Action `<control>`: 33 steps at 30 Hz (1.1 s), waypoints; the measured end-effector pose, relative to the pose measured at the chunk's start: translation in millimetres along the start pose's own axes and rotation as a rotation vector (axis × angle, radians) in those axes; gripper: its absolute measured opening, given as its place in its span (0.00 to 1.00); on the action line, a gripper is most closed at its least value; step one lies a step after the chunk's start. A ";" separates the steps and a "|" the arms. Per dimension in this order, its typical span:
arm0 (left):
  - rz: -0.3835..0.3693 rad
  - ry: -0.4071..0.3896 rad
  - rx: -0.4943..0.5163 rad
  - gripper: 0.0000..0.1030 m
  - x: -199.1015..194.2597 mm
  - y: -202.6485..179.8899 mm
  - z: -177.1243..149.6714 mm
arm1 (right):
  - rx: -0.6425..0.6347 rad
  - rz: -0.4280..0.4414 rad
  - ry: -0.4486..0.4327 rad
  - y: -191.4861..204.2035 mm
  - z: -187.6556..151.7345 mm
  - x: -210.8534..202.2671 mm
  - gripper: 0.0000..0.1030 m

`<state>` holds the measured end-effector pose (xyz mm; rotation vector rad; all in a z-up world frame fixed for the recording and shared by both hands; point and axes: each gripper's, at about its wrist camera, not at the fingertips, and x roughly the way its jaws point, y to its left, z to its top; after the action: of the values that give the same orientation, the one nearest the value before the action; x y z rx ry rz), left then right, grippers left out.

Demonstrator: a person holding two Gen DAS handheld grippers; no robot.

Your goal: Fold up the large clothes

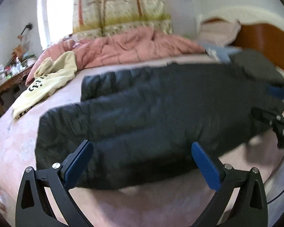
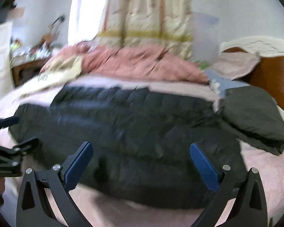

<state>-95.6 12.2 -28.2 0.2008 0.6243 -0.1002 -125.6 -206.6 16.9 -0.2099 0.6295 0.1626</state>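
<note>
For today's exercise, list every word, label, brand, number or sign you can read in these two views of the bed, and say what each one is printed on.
Black lettering on the cream garment, left wrist view: partly folded under and seen at an angle; it looks like "GEN", but cannot be read with certainty.
The same print in the right wrist view: too blurred to read.
Dark puffer jacket: no readable label or brand.
Items on the wooden side table: too small to read.

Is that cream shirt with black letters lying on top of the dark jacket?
No, the cream shirt lies apart on the pink sheet, left of the jacket.
</note>
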 end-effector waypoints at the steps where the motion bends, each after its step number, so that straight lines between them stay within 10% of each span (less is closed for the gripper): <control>1: 0.011 0.011 0.039 1.00 2.3 -5.2 -1.2 | -0.062 -0.022 0.029 7.4 -5.0 4.8 1.00; 8: 0.077 0.120 0.166 1.00 20.0 -29.2 -13.2 | -0.228 -0.083 0.161 27.8 -26.9 20.0 1.00; 20: 0.241 0.134 -0.034 0.97 39.6 45.9 -5.0 | -0.032 -0.175 0.252 -23.4 -19.4 44.6 1.00; 24: 0.251 0.058 -0.025 0.48 23.1 41.2 -1.0 | -0.019 -0.275 0.250 -39.6 -17.0 41.4 1.00; 26: 0.251 0.036 -0.003 0.21 15.0 33.9 2.1 | 0.001 -0.283 0.255 -47.4 -15.6 39.3 0.87; 28: 0.237 0.017 0.026 0.13 5.1 25.1 2.7 | -0.005 -0.204 0.265 -49.4 -15.8 36.0 0.21; 33: 0.174 0.030 -0.008 0.13 -35.0 29.7 8.5 | -0.027 -0.201 0.234 -45.9 -20.2 -9.6 0.17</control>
<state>-114.4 40.4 3.8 0.2481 0.6345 0.0736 -134.8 -256.8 13.3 -0.3198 0.8342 -0.0482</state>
